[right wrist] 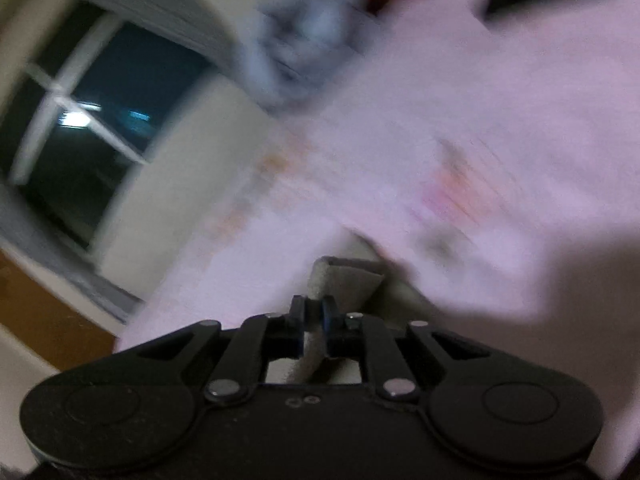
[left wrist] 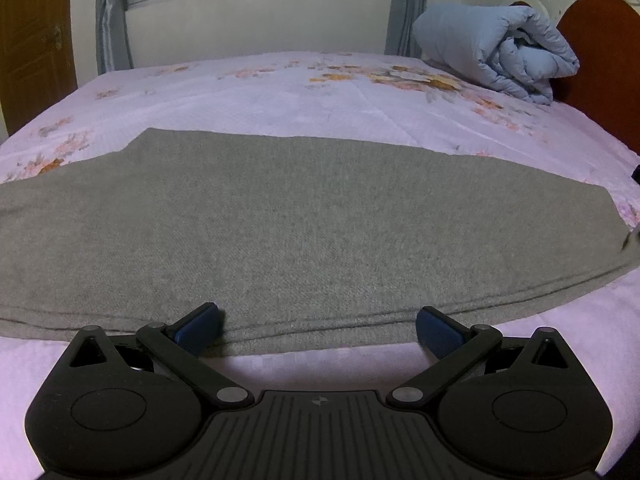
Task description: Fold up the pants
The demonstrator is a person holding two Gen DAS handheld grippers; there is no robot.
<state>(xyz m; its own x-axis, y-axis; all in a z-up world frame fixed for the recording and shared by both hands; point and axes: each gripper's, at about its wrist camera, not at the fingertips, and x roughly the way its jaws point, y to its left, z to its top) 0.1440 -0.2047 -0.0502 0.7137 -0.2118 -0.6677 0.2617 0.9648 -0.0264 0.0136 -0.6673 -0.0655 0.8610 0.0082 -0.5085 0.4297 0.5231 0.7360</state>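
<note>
The grey pants (left wrist: 280,224) lie flat across the pink floral bed sheet (left wrist: 320,92), folded lengthwise with layered edges along the near side. My left gripper (left wrist: 318,330) is open and empty, its blue pads at the near edge of the pants. In the blurred right wrist view, my right gripper (right wrist: 314,322) is shut on a fold of the grey pants (right wrist: 344,280) and holds it lifted above the sheet (right wrist: 480,140).
A rolled light-blue duvet (left wrist: 504,48) lies at the far right by the brown headboard (left wrist: 600,60). A window with grey curtains (left wrist: 108,20) is behind the bed, and a wooden door (left wrist: 32,40) is at the left.
</note>
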